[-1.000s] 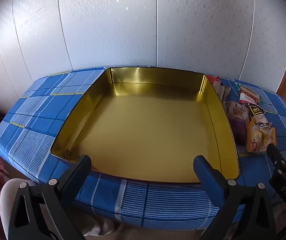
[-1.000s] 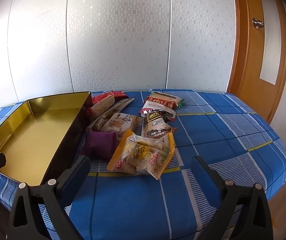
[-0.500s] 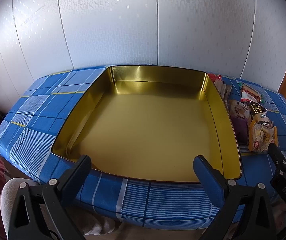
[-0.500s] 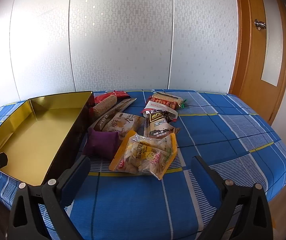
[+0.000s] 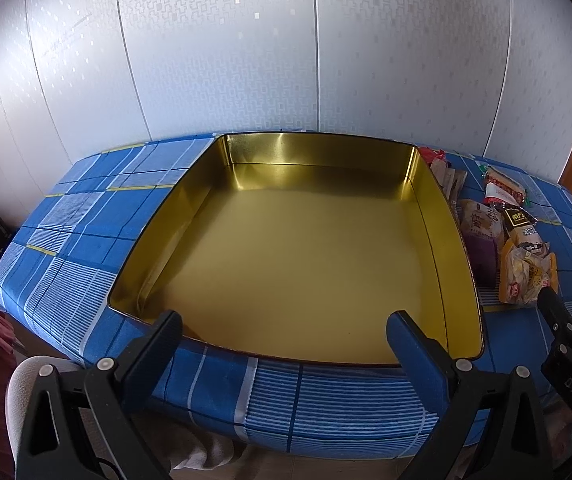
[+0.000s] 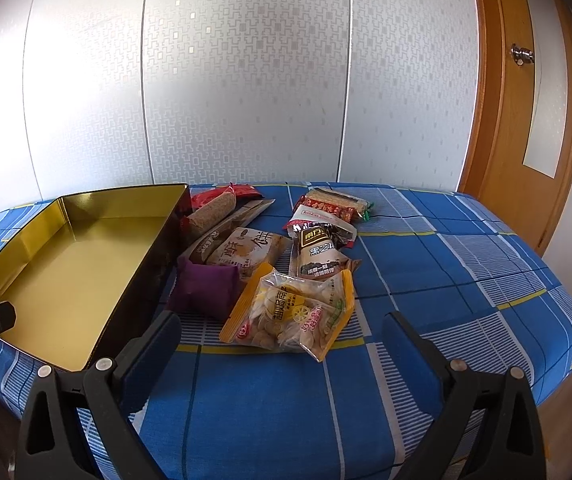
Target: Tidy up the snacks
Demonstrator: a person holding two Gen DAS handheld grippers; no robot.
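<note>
A large gold tin box (image 5: 429, 196) lies open on the blue plaid cloth; nothing lies in it. It also shows at the left of the right wrist view (image 6: 166, 216). Several snack packets lie in a pile right of the tin: a yellow-edged clear bag (image 6: 293, 312), a purple packet (image 6: 206, 288), a beige biscuit pack (image 6: 242, 252), a dark striped pack (image 6: 317, 256) and red packs (image 6: 329, 206). My left gripper (image 5: 284, 328) is open and empty at the tin's near edge. My right gripper (image 6: 280, 332) is open and empty just before the yellow-edged bag.
The table (image 6: 465, 280) stands against a white patterned wall. A wooden door (image 6: 525, 100) is at the right. The table's front edge runs just under both grippers. A pale chair back (image 5: 30, 376) sits low left.
Both grippers have risen and tilted slightly, so the table sits a little lower in both views. Nothing on the table has moved.
</note>
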